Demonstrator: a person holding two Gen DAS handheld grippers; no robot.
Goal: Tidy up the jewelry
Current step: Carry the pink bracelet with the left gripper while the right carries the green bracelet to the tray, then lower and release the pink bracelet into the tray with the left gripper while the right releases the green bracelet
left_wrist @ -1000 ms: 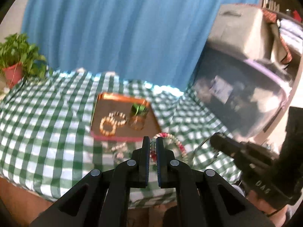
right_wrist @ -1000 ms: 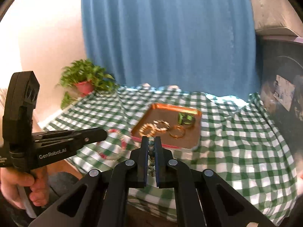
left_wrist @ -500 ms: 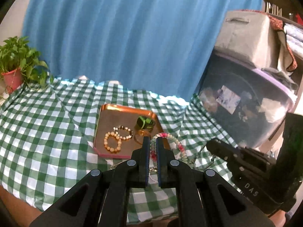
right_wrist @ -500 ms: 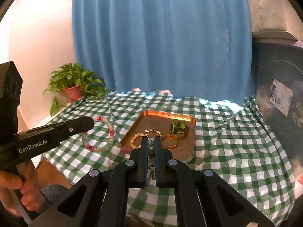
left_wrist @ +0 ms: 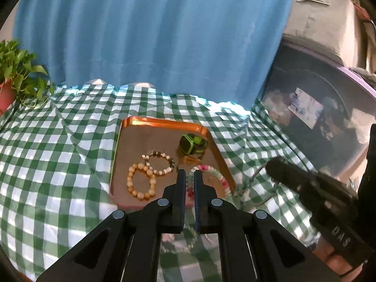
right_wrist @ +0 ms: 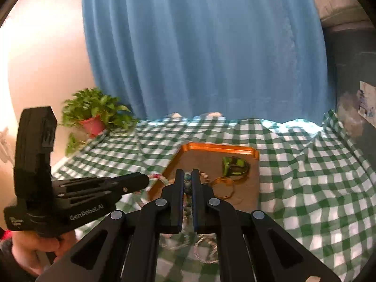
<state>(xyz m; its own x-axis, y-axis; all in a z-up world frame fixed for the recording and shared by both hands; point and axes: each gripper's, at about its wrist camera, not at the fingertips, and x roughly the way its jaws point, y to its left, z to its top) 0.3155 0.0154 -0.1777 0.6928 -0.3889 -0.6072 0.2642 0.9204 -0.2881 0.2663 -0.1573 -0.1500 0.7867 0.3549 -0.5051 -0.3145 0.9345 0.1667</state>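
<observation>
left gripper (left_wrist: 190,185) clenched on a pink-and-white bead bracelet (left_wrist: 216,178), held over the near right edge of the copper tray (left_wrist: 164,122). right gripper (right_wrist: 187,183) clenched on a dark bead strand (right_wrist: 187,191) above the tray's near left edge. checked tablecloth (right_wrist: 317,188) lies bare on both sides of the tray.

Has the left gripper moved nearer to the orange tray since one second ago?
Yes. The left gripper has come forward over the orange tray.
</observation>
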